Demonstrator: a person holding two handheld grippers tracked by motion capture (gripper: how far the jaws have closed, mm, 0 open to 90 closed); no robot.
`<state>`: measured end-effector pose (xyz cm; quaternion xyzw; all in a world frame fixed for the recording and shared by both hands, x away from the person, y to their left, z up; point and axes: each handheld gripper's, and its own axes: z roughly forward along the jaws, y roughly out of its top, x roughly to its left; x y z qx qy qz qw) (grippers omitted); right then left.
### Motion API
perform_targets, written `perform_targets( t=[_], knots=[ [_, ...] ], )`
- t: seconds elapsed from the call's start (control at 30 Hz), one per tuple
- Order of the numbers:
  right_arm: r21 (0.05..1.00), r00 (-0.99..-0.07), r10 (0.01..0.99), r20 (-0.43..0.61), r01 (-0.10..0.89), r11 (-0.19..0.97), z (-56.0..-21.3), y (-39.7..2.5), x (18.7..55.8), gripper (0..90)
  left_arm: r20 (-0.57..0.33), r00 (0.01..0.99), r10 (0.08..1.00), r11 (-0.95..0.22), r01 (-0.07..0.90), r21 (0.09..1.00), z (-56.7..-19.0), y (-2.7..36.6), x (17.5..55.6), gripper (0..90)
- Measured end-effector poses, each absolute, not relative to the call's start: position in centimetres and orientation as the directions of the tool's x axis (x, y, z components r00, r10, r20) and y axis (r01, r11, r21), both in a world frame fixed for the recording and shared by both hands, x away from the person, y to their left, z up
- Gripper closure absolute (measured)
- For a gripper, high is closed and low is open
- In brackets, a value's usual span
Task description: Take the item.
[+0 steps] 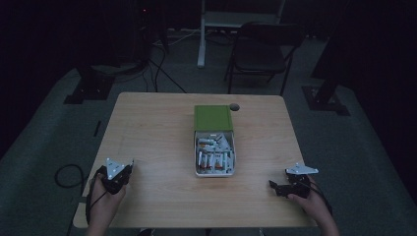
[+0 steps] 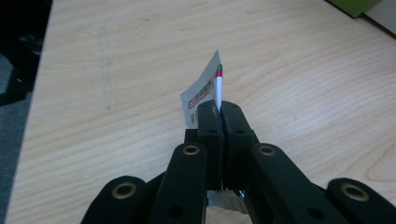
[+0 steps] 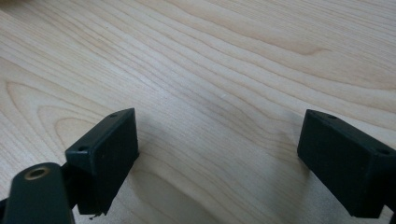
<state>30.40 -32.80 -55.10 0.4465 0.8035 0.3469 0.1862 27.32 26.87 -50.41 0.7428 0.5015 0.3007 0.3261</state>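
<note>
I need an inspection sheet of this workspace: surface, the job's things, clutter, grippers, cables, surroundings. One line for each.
Surface: light wooden table, with a round hole near its far edge.
Job's things: a flat white sachet with green and red print, held edge-up; a white box of similar packets, mid-table; its green lid lies on the box's far end.
Clutter: nothing seen.
Grippers: left gripper is shut on the sachet, near the table's left front; right gripper is open, low over bare wood at the right front.
Cables: a black cable loops on the floor at left; more run behind the table.
Surroundings: dark room, grey floor, a folding chair beyond the table.
</note>
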Motion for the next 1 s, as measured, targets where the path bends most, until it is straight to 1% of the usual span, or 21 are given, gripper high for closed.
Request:
perform_targets(
  t=[0.13,0.33,0.47,0.6,0.63,0.67,0.73,0.8,0.83,0.87,1.0],
  knots=[
    [0.724,-0.532,0.846,0.01,0.588,0.361,-55.1,-32.8,30.4,11.8,0.121,0.338,0.933,-0.304,0.567,0.765,-51.1,26.4,27.5,83.7],
    [0.724,-0.532,0.847,0.01,0.588,0.361,-55.1,-32.8,30.4,11.8,0.097,0.361,0.927,-0.308,0.588,0.748,-51.9,25.8,27.8,78.0],
    [0.724,-0.532,0.847,0.01,0.588,0.361,-55.1,-32.8,30.4,11.8,0.067,0.361,0.93,-0.289,0.608,0.739,-52.6,25.9,27.9,77.9],
    [0.724,-0.532,0.847,0.01,0.588,0.361,-55.1,-32.8,30.4,11.9,0.036,0.358,0.933,-0.267,0.621,0.737,-52.9,26.0,28.0,68.2],
    [0.724,-0.532,0.847,0.01,0.588,0.361,-55.1,-32.8,30.4,11.8,0.025,0.356,0.934,-0.257,0.621,0.74,-52.9,26.1,28.0,67.3],
    [0.724,-0.532,0.846,0.01,0.588,0.361,-55.1,-32.8,30.4,11.8,0.018,0.359,0.933,-0.252,0.618,0.745,-52.9,26.1,28.0,63.8],
    [0.724,-0.532,0.847,0.01,0.588,0.361,-55.1,-32.8,30.4,11.8,0.008,0.367,0.93,-0.246,0.607,0.756,-52.7,26.0,28.1,61.0],
    [0.724,-0.532,0.847,0.01,0.588,0.361,-55.1,-32.8,30.4,11.8,-0.002,0.38,0.925,-0.244,0.598,0.763,-52.6,25.8,28.2,56.3],
    [0.724,-0.532,0.847,0.01,0.588,0.361,-55.1,-32.8,30.4,11.8,-0.006,0.39,0.921,-0.246,0.593,0.767,-52.5,25.7,28.2,56.0],
    [0.724,-0.532,0.847,0.01,0.588,0.361,-55.1,-32.8,30.4,11.9,-0.012,0.401,0.916,-0.246,0.587,0.771,-52.5,25.5,28.3,53.1],
    [0.724,-0.532,0.846,0.01,0.588,0.361,-55.1,-32.8,30.4,11.8,-0.018,0.441,0.897,-0.256,0.553,0.793,-52.2,24.7,28.4,49.3]
  ],
)
